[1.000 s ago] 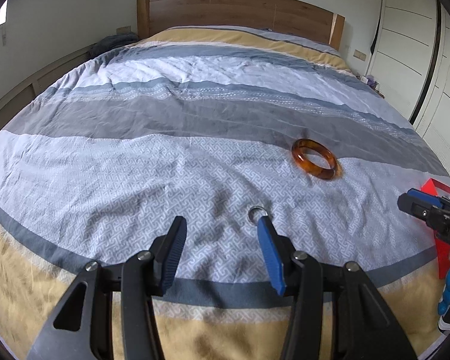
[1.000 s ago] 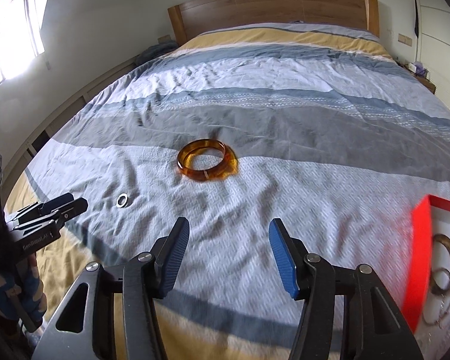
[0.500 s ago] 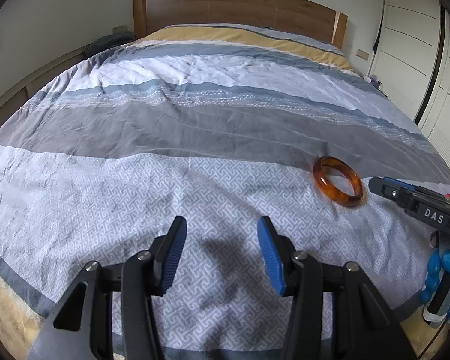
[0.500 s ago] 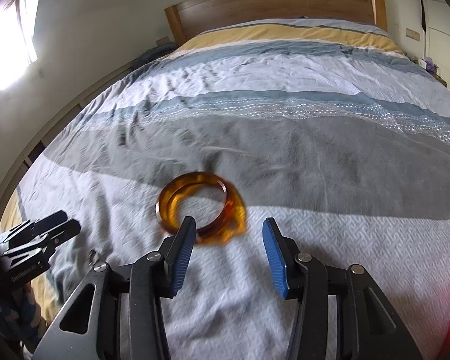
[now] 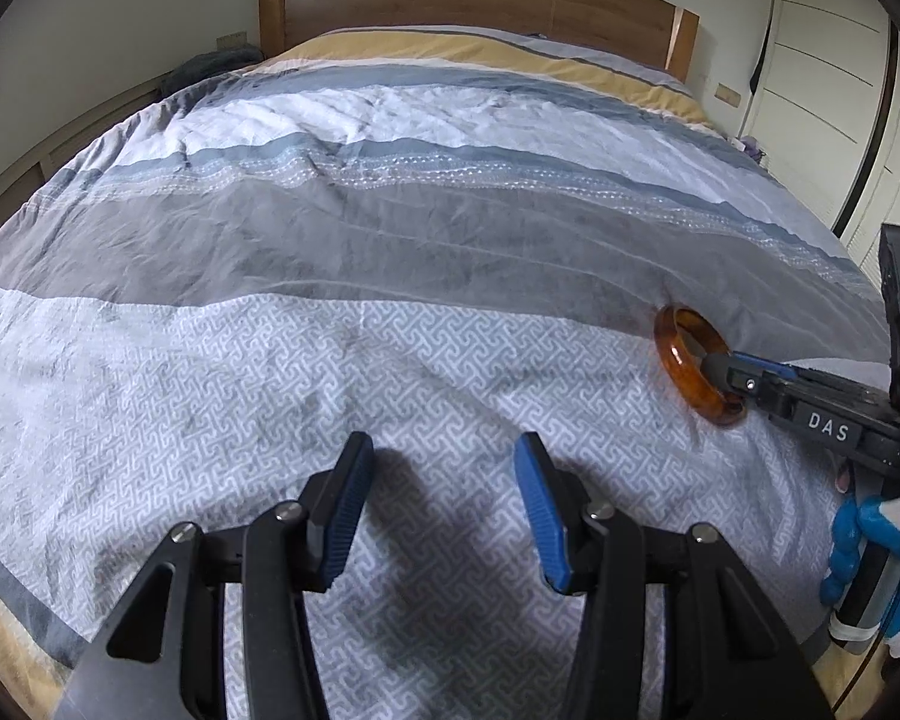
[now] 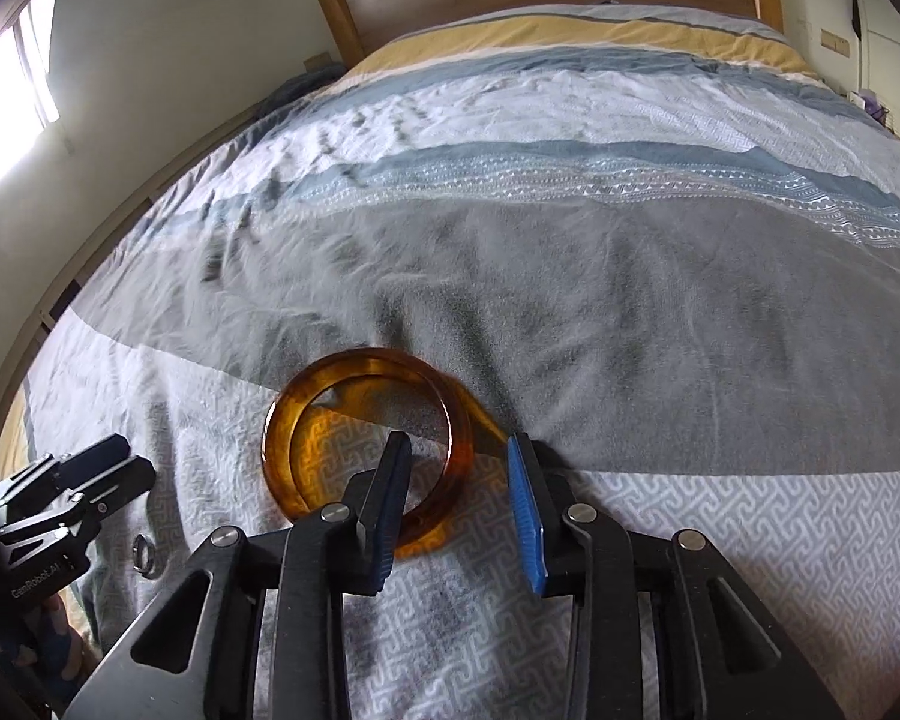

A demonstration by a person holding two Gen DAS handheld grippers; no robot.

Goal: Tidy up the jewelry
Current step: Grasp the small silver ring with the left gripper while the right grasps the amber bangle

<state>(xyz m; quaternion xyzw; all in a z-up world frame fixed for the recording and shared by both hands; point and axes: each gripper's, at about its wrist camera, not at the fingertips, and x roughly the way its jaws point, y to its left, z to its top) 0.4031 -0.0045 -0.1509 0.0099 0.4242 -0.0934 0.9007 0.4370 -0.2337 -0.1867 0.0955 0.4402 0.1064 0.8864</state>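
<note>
Now amber bangle (image 6: 369, 450) flat on duvet (image 6: 630, 312); right gripper (image 6: 459, 480) jaws closing astride rim.

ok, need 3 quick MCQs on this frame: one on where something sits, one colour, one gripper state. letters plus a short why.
1. Where does the small silver ring lie?
A. inside the bangle
B. on the bedspread, left of the bangle, near the left gripper
C. on the headboard

2. What colour is the bangle?
A. translucent amber
B. green
C. white

3. How does the right gripper stand to the bangle?
A. far off, nothing between its fingers
B. one finger inside the hoop, one outside, rim between them
C. both fingers inside the hoop

Answers:
1 B: in the right wrist view the ring lies on the bedspread beside the left gripper, apart from the bangle.
2 A: it shows orange-brown and see-through in both views.
3 B: the jaws are closing with the rim between them, gaps still visible on both sides.
</note>
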